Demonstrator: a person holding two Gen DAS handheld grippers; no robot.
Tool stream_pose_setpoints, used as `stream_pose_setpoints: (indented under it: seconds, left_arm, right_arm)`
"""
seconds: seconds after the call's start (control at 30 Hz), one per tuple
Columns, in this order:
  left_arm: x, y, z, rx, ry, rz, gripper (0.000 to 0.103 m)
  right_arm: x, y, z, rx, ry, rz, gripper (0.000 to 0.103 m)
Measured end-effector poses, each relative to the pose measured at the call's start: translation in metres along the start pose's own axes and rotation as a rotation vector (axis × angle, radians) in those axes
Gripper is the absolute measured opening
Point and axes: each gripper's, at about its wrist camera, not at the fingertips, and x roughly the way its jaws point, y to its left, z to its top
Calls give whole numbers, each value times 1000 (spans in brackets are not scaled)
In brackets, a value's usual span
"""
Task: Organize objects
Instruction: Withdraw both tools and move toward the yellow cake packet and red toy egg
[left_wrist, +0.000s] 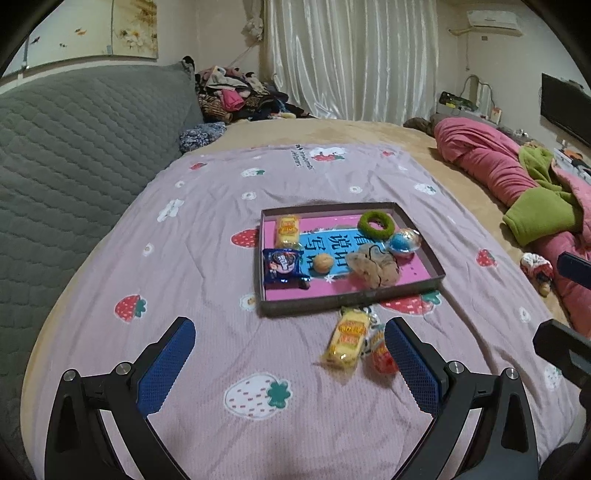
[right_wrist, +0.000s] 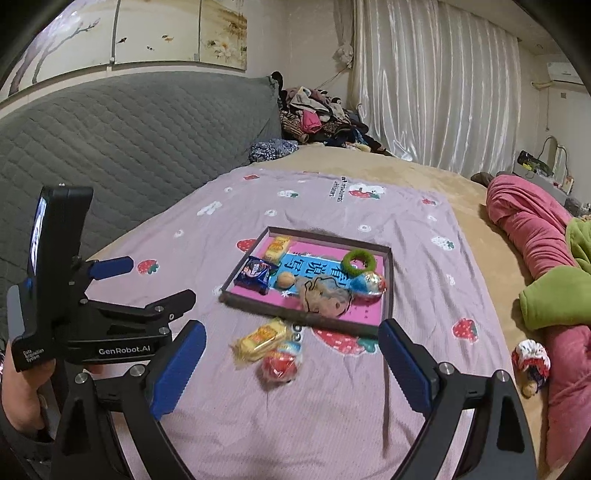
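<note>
Both grippers spread wide, nothing held: left gripper (left_wrist: 290, 354), right gripper (right_wrist: 291, 360).

Shallow tray (left_wrist: 424, 291) on strawberry-print sheet (left_wrist: 207, 221), already loaded: yellow snack pack (left_wrist: 287, 230), blue cookie packet (left_wrist: 283, 264), walnut (left_wrist: 323, 263), green ring (left_wrist: 376, 223), foil-wrapped ball (left_wrist: 405, 240), brown plush (left_wrist: 375, 267).

Still outside tray: yellow cake pack (left_wrist: 346, 341) and red-and-white egg-shaped toy (left_wrist: 382, 356), touching one another, just beside tray's near wall at its 6 o'clock.

Key relation, left wrist view: pack lies ahead between the fingers but biased toward 1 o'clock, close to the right-hand pad (left_wrist: 412, 365); egg toy partly hidden behind that pad. Right wrist view: cake pack (right_wrist: 260, 341) and egg toy (right_wrist: 282, 363) sit near centre of the open span, roughly 12 o'clock, slightly left. Judged: right gripper better aligned; the two about equally near.

Long axis of pack, left view: roughly 12–6 o'clock, tipped slightly to 1, one end toward tray. Right view: about 2–8 o'clock. Judged: closing across the short side from the right gripper would need some wrist roll.

Risk: egg toy touching pack, likely to roll if nudged.
</note>
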Motion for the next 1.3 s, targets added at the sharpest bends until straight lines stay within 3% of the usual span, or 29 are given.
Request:
stream_pose_setpoints:
  seconds: [0.77, 1.3]
  left_arm:
    - [0, -2, -54, 20, 70, -1, 102]
    - [42, -14, -77, 51, 139, -22, 102]
  right_arm:
    - [-6, 11, -49, 7, 60, 21, 95]
    - [27, 9, -72, 8, 128, 13, 95]
